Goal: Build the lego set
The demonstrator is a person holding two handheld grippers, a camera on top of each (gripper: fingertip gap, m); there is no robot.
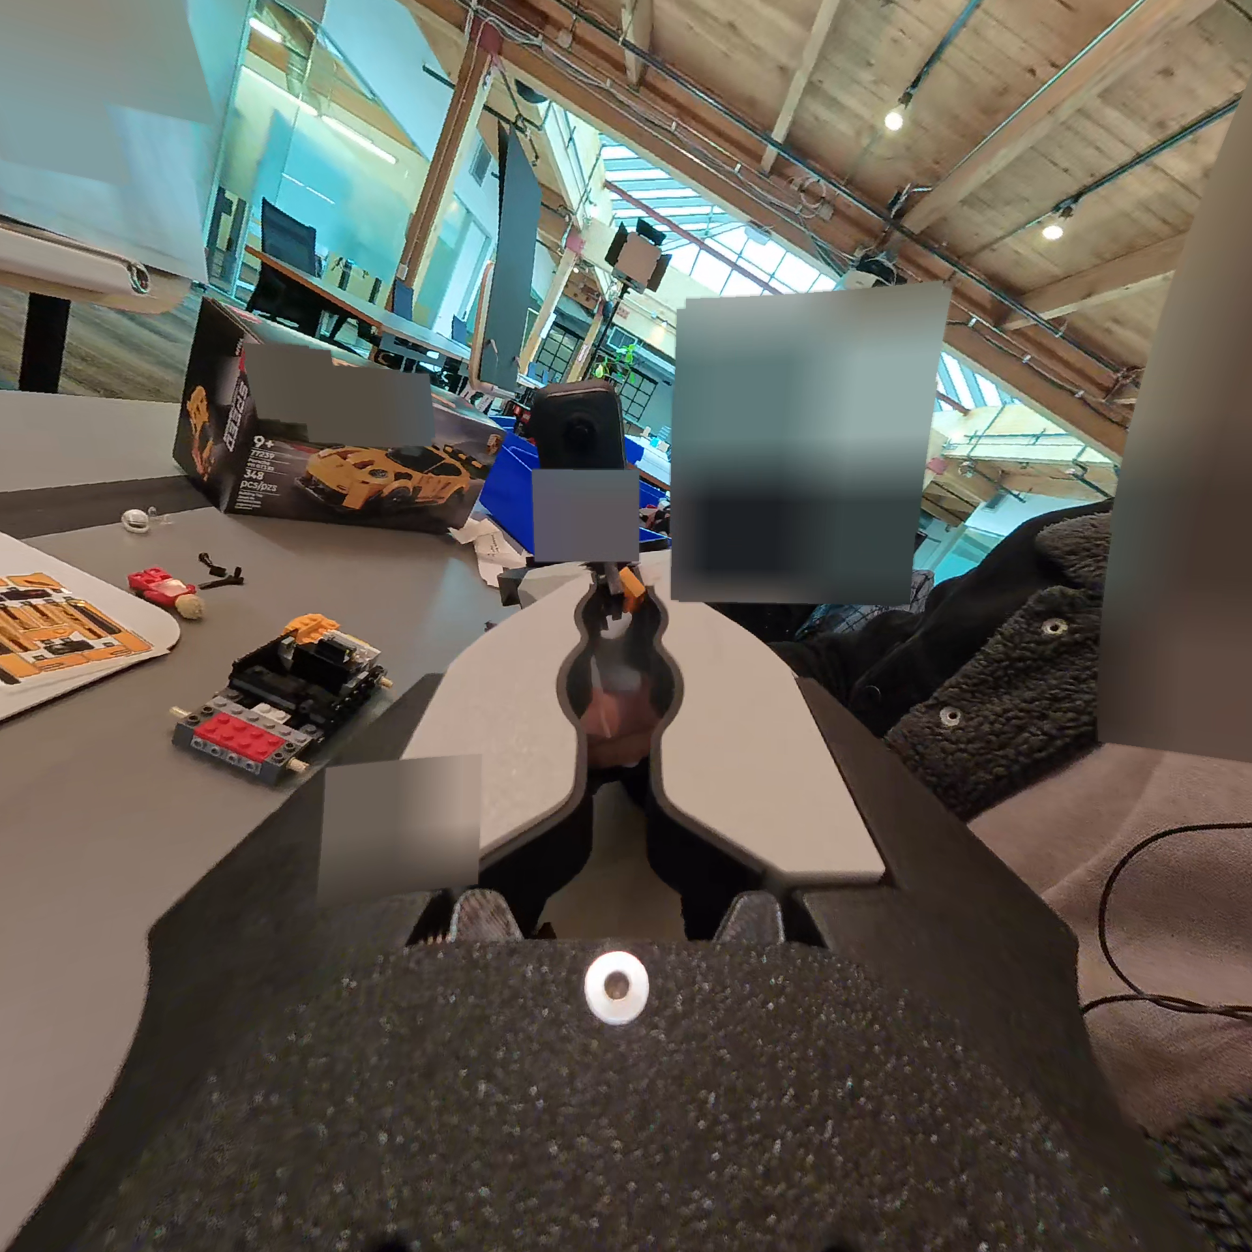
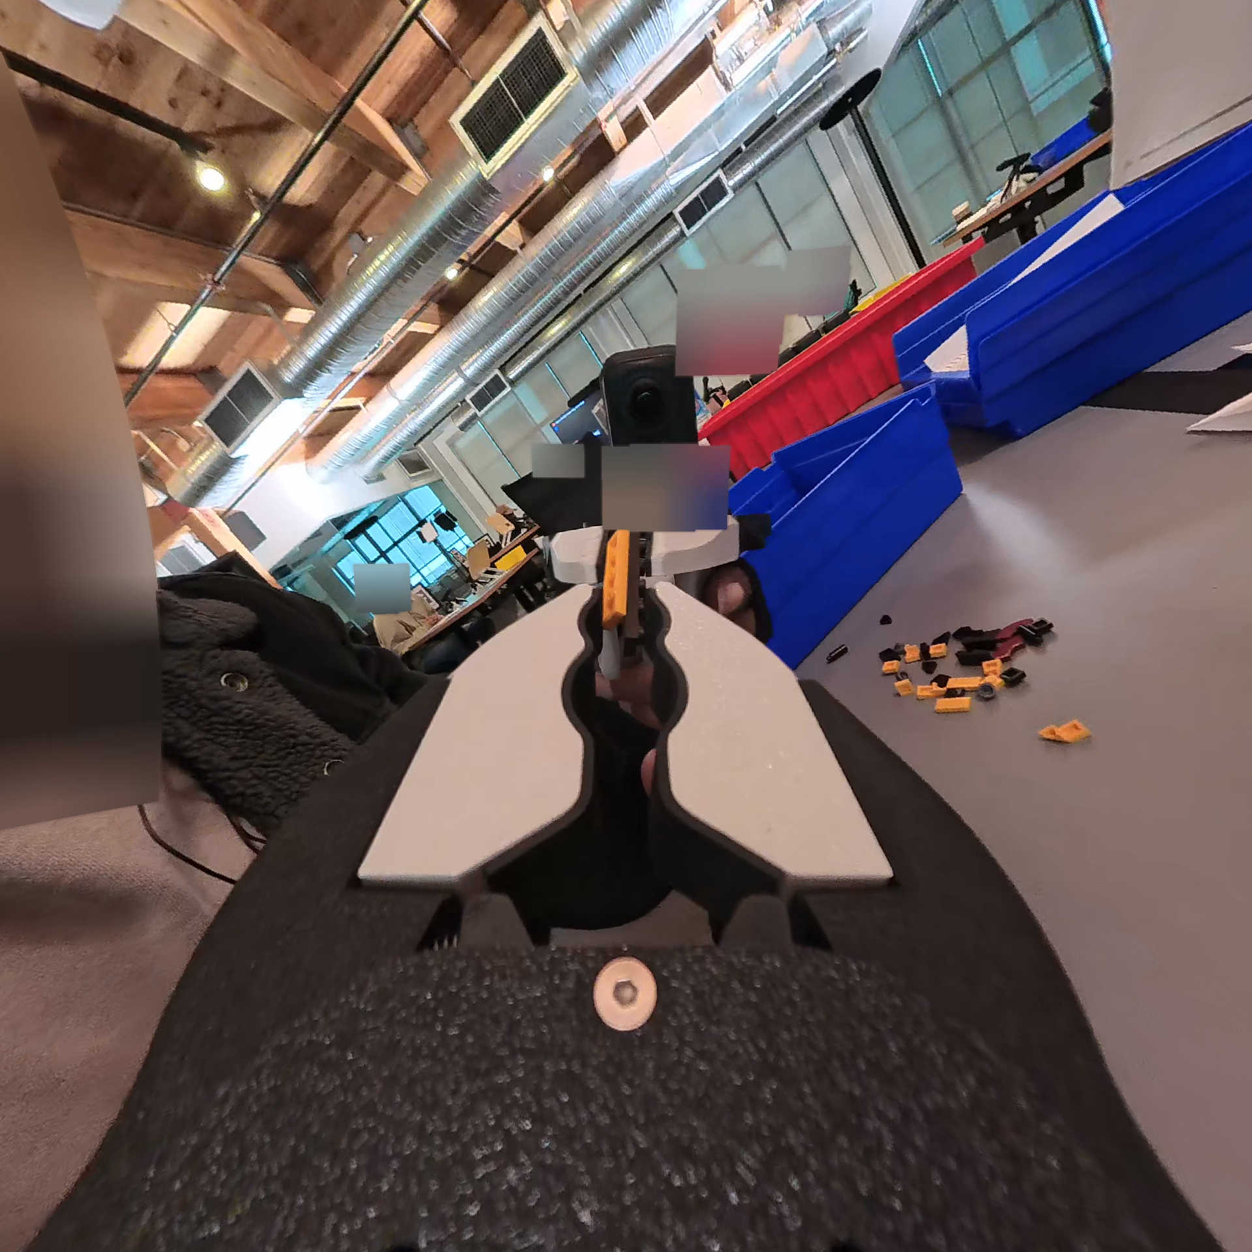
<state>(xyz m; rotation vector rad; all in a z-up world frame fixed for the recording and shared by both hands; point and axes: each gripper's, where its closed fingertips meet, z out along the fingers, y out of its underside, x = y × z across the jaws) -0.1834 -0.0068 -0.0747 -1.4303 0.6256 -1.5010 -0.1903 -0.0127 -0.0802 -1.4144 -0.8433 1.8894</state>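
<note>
Left wrist view: at far left lies the white sticker sheet with orange and black decals [image 1: 61, 630], then the half-built black, grey and red lego car chassis [image 1: 281, 698] flat on the grey table [image 1: 203, 847], well apart from both tools. At centre the left gripper [image 1: 620, 603] has its jaws pressed nearly together, pinching a small black and orange lego sub-assembly [image 1: 623, 586] at the tips, raised above the table. Directly beyond it, nose to nose, is the other tool.

In the right wrist view the right gripper [image 2: 627, 596] also pinches, jaws almost closed on a long orange studded lego plate [image 2: 615, 586] whose long axis runs along the fingers, pointing at the left tool. The two pieces look touching; I judge they are being pressed together. To the right lie loose orange and black lego pieces [image 2: 948, 667] beside blue plastic bins [image 2: 874, 501].
</note>
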